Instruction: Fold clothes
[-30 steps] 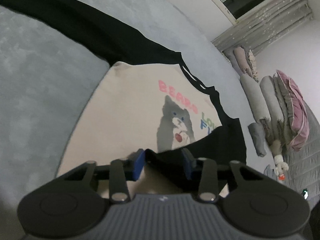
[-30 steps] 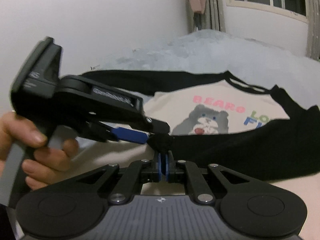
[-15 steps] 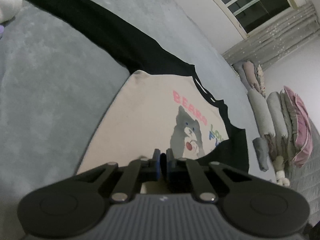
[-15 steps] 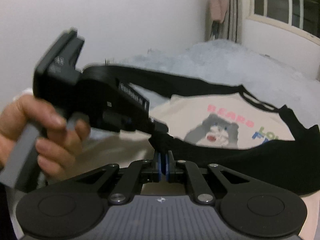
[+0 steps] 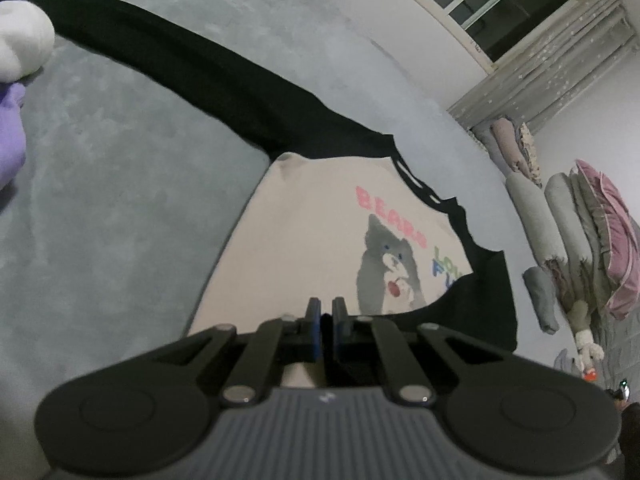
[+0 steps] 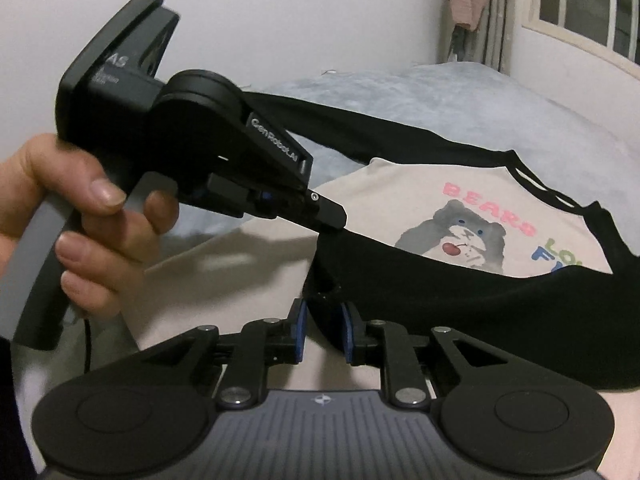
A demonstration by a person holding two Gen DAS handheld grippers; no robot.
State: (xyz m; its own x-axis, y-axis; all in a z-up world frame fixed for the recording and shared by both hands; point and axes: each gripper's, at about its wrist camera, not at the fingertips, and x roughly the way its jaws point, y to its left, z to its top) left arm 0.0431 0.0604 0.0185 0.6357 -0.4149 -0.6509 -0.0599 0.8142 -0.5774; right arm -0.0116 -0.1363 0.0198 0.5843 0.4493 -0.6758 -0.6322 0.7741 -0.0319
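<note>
A cream shirt with a bear print and black sleeves lies flat on the grey-blue bed. One black sleeve is folded across its lower chest; the other sleeve stretches away to the upper left. My left gripper is shut on the folded sleeve's cuff, and the right wrist view shows its tip pinching that cuff. My right gripper sits just below, its jaws opening. The cuff end hangs between the parted blue pads, which no longer press on it.
A person's hand holds the left gripper's handle. A white plush and a purple item lie at the bed's left edge. Rolled bedding and pillows are stacked at the right under a curtained window.
The left gripper's jaws have closed onto the sleeve cuff. The right gripper, shut on the cuff until half a second ago, has now parted its jaws.
</note>
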